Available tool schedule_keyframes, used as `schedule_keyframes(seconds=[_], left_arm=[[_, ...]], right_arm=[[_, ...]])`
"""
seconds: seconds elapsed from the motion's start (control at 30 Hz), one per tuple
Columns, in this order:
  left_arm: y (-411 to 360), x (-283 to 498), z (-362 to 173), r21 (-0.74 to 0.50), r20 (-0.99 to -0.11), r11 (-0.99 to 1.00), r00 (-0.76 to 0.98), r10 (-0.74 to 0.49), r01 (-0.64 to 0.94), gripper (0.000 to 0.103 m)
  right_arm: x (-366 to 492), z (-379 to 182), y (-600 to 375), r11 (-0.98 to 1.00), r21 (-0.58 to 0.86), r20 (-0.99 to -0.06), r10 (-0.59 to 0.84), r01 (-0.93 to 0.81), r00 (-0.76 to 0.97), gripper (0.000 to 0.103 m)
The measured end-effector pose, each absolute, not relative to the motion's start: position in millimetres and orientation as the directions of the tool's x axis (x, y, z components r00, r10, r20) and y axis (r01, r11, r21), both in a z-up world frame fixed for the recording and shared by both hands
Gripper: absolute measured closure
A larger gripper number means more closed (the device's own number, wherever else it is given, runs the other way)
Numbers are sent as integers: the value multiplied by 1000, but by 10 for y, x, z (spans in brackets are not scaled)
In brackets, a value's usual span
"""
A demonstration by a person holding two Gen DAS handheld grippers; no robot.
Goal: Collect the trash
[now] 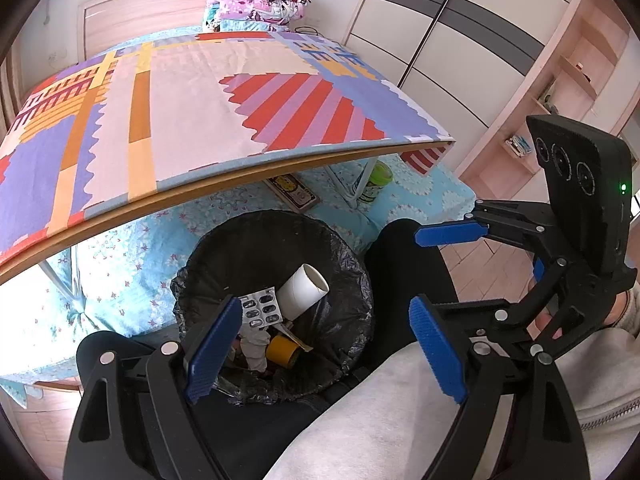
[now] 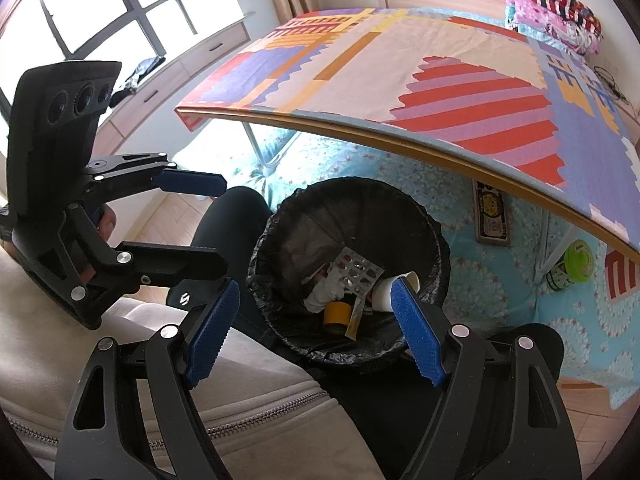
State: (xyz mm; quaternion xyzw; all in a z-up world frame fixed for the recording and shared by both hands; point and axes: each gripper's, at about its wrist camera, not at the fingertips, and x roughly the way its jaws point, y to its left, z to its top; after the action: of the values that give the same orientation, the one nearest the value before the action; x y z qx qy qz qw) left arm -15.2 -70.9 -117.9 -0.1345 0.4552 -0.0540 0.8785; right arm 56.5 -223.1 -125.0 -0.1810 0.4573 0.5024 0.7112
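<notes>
A black-lined trash bin (image 1: 344,264) (image 2: 420,216) stands on the floor below the table edge. It holds a white cardboard tube (image 1: 302,290) (image 2: 384,292), a pill blister pack (image 1: 262,308) (image 2: 356,272), a yellow tape roll (image 1: 282,350) (image 2: 336,312) and crumpled white paper (image 1: 254,344) (image 2: 324,294). My left gripper (image 1: 326,354) is open and empty above the bin's near rim; it also shows in the right wrist view (image 2: 200,216). My right gripper (image 2: 316,328) is open and empty over the bin, and shows in the left wrist view (image 1: 444,268).
A folding table (image 1: 200,128) (image 2: 400,80) with a colourful patterned cloth overhangs the bin. A bed with a blue floral cover (image 1: 132,256) lies beneath, with a green-lidded jar (image 1: 374,180) (image 2: 572,266) and a flat box (image 2: 491,216). The person's black-clad legs (image 1: 408,264) flank the bin.
</notes>
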Motion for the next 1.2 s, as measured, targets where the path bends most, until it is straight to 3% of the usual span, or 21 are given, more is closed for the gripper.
schedule_keyframes(seconds=[1.2], left_arm=[[-712, -129, -1164, -284, -786, 958, 578, -217, -26, 21]], right_arm=[[581, -1232, -2236, 434, 206, -831, 551, -877, 78, 25]])
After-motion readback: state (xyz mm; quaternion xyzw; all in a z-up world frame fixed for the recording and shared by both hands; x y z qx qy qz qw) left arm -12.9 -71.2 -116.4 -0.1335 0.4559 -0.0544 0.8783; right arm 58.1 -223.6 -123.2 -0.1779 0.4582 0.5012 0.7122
